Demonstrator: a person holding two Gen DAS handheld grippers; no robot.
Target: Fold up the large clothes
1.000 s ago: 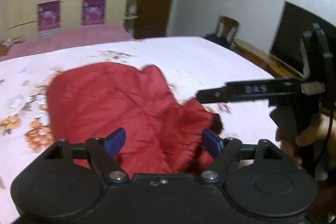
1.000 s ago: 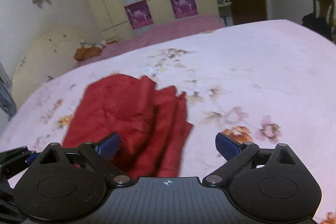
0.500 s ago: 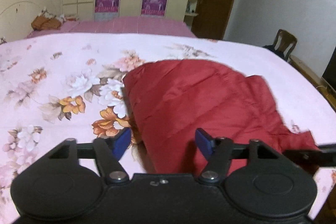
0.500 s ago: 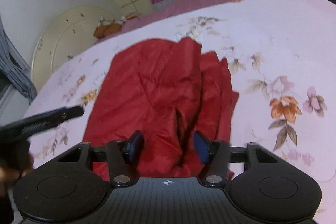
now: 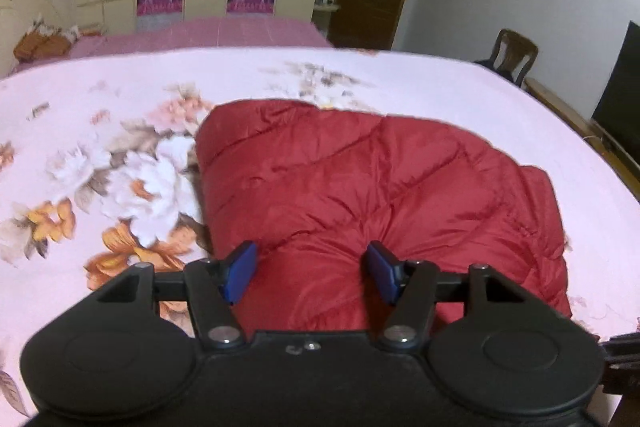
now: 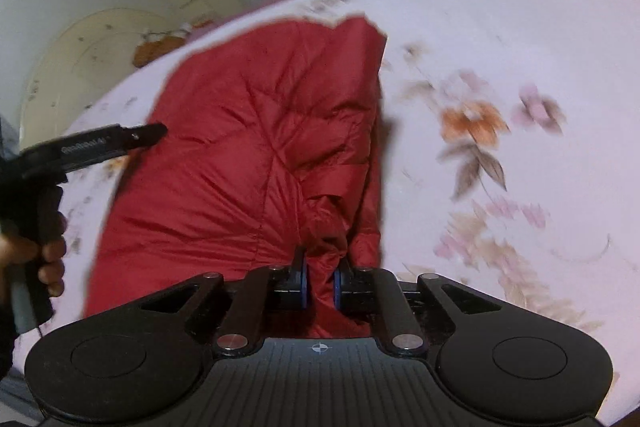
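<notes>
I am pinching a bunched edge of the soft, puffy, slippery red quilted jacket (image 6: 248, 155) at lower centre with my right gripper (image 6: 320, 285), while my left gripper (image 5: 310, 273) is hovering apart above it on the floral bedsheet (image 5: 100, 155).

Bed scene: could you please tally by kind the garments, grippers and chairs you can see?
Red jacket: 1
Grippers: 2, left open over the jacket, right shut on its edge
Chair: 1
Total: 4
</notes>
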